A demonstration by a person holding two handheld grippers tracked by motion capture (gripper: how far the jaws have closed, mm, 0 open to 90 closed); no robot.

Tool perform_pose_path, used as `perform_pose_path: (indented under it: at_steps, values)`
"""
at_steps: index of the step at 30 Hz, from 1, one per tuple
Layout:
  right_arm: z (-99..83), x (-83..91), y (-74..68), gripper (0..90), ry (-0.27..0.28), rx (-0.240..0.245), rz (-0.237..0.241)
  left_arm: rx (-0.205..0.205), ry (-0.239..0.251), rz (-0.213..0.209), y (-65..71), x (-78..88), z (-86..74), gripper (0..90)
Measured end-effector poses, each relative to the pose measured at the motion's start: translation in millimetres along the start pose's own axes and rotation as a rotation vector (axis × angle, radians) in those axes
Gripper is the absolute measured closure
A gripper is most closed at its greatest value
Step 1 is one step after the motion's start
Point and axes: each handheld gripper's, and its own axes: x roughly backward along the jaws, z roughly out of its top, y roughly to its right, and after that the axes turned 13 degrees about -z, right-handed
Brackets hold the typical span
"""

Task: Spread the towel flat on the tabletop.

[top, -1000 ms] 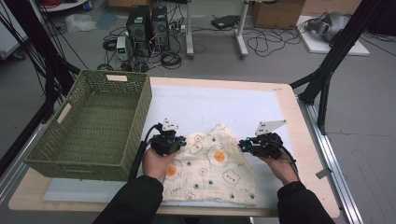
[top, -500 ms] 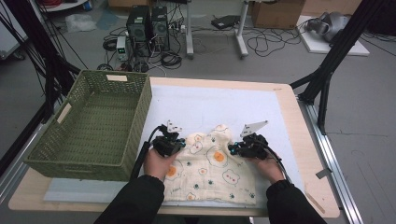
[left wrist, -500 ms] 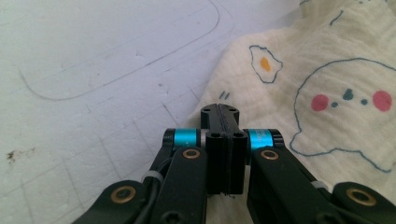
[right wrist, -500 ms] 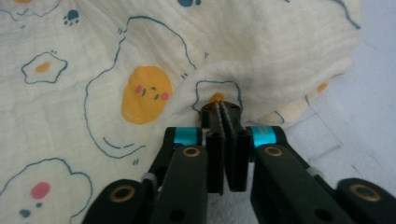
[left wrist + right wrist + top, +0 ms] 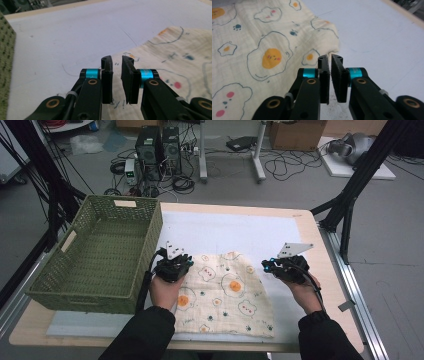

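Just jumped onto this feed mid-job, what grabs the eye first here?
The cream cloth printed with fried eggs and bears, spread at the table's near middle on a white mat. The left gripper and right gripper sit at its two sides, jaws nearly closed. A big green woven basket stands left.

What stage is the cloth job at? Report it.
Done: the printed cloth lies spread flat on the white mat. In hand: nothing; the left gripper and right gripper sit at its edges, jaws slightly apart. Left, probably: folding it; the green basket holds nothing.
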Motion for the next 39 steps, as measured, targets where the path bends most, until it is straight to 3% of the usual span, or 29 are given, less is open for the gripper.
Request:
perform_pose_path:
  at_steps: [1,2,3,6,9,12,15,18,21,23,27,29,32,34,35,39]
  values:
    - [-5.7,-9.8,0.4,75.4,-0.027,-0.018,0.016,-0.002,-0.021,-0.001,-0.1,-2.6,-1.4,78.6]
    - [-5.7,-9.8,0.4,75.4,-0.027,-0.018,0.016,0.003,-0.042,-0.01,-0.3,-5.5,-2.9,78.6]
    - [-9.2,-16.6,0.6,71.1,-0.038,-0.039,0.045,0.005,-0.066,-0.023,-0.4,-8.4,-4.3,77.9]
    - [-14.7,-37.0,-2.4,65.0,-0.097,-0.059,0.086,-0.011,-0.138,-0.036,1.3,-17.1,-9.5,77.2]
    - [-14.6,-49.4,-7.1,65.7,-0.086,-0.081,0.124,-0.002,-0.196,-0.047,-0.4,-23.1,-16.3,79.6]
    - [-12.0,-56.2,-14.4,71.8,-0.069,-0.094,0.158,-0.001,-0.185,-0.06,-1.2,-20.7,-18.0,85.3]
    - [-8.6,-62.3,-28.3,72.3,-0.087,-0.048,0.169,-0.013,-0.195,-0.06,-0.4,-19.7,-18.0,85.1]
    - [-7.0,-65.3,-38.3,73.8,-0.097,-0.015,0.142,-0.011,-0.195,-0.062,0.3,-20.3,-18.2,82.6]
    - [-6.0,-65.1,-41.5,86.1,-0.102,0.001,0.148,-0.011,-0.194,-0.064,0.0,-20.7,-18.4,82.2]
    - [-5.4,-65.2,-42.2,88.2,-0.103,0.005,0.163,-0.012,-0.193,-0.063,-0.5,-20.7,-18.4,84.2]
    - [-2.2,-55.0,-36.5,88.5,-0.101,0.026,0.113,-0.011,-0.193,-0.065,-1.1,-20.6,-18.4,85.5]
    - [2.7,-41.1,-30.5,88.4,-0.095,0.06,0.034,-0.01,-0.193,-0.064,-1.3,-20.6,-18.5,85.4]
    - [10.2,-16.5,-13.9,88.3,-0.054,0.054,-0.08,-0.013,-0.192,-0.064,-0.8,-20.7,-18.6,84.9]
    - [9.9,-8.1,-6.0,85.0,-0.022,0.031,-0.084,-0.008,-0.189,-0.059,-0.9,-20.5,-18.3,83.3]
    - [7.9,-8.4,-3.6,76.8,-0.02,0.016,-0.094,-0.009,-0.186,-0.056,-0.8,-20.3,-17.9,79.9]
    - [-6.9,-22.7,1.1,71.3,-0.063,-0.047,-0.053,-0.01,-0.151,-0.055,-0.7,-17.2,-15.9,76.8]
